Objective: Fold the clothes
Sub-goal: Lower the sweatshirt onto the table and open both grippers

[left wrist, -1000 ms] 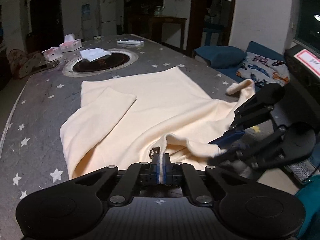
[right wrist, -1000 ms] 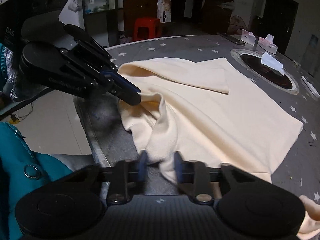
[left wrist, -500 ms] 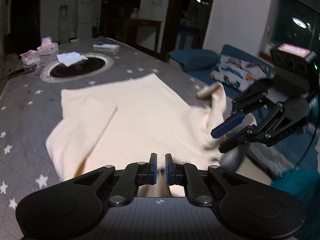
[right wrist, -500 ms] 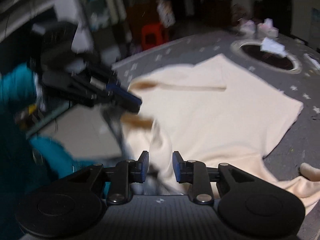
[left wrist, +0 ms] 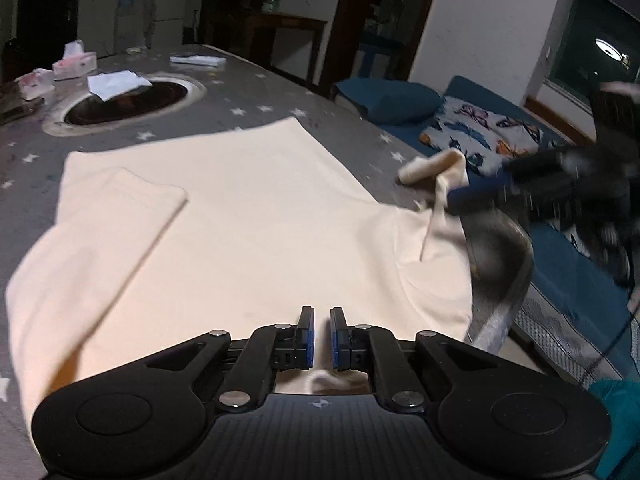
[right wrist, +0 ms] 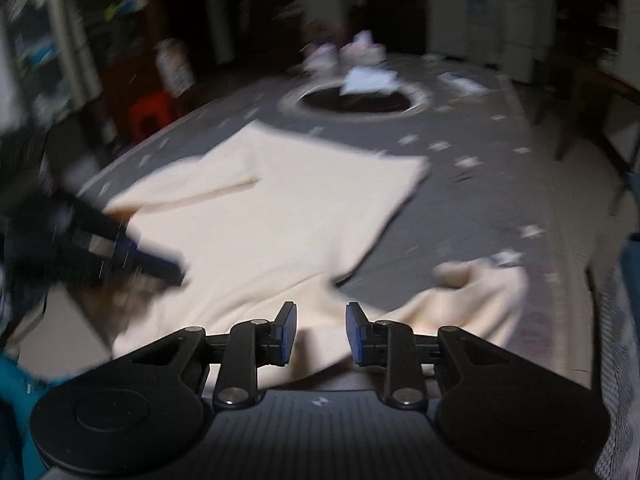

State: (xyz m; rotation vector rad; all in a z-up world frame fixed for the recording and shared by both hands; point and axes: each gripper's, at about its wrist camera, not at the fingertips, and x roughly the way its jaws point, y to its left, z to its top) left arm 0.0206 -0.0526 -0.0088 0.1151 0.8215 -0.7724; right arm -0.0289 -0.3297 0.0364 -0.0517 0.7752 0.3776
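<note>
A cream long-sleeved top (left wrist: 248, 224) lies spread on the grey star-patterned table (left wrist: 248, 92), one sleeve folded over its left side. Its other sleeve (left wrist: 436, 168) trails off the right table edge. My left gripper (left wrist: 321, 334) hovers over the near hem with a narrow gap between its jaws and nothing in it. My right gripper (right wrist: 318, 334) is open and empty above the top (right wrist: 280, 216), close to the loose sleeve (right wrist: 480, 292). The right wrist view is blurred by motion. Each gripper shows blurred in the other's view: the right one (left wrist: 568, 184), the left one (right wrist: 120, 252).
A round recessed burner (left wrist: 124, 100) with white paper on it sits mid-table. Tissue packs (left wrist: 72, 62) and a flat white item (left wrist: 196, 60) lie further back. A blue sofa with patterned cushions (left wrist: 480, 132) stands past the right table edge. A red stool (right wrist: 154, 114) stands on the floor.
Both grippers have let go of the top's collar area and pulled back. The top now lies flatter. The right gripper has opened wider and swung right toward the loose sleeve.
</note>
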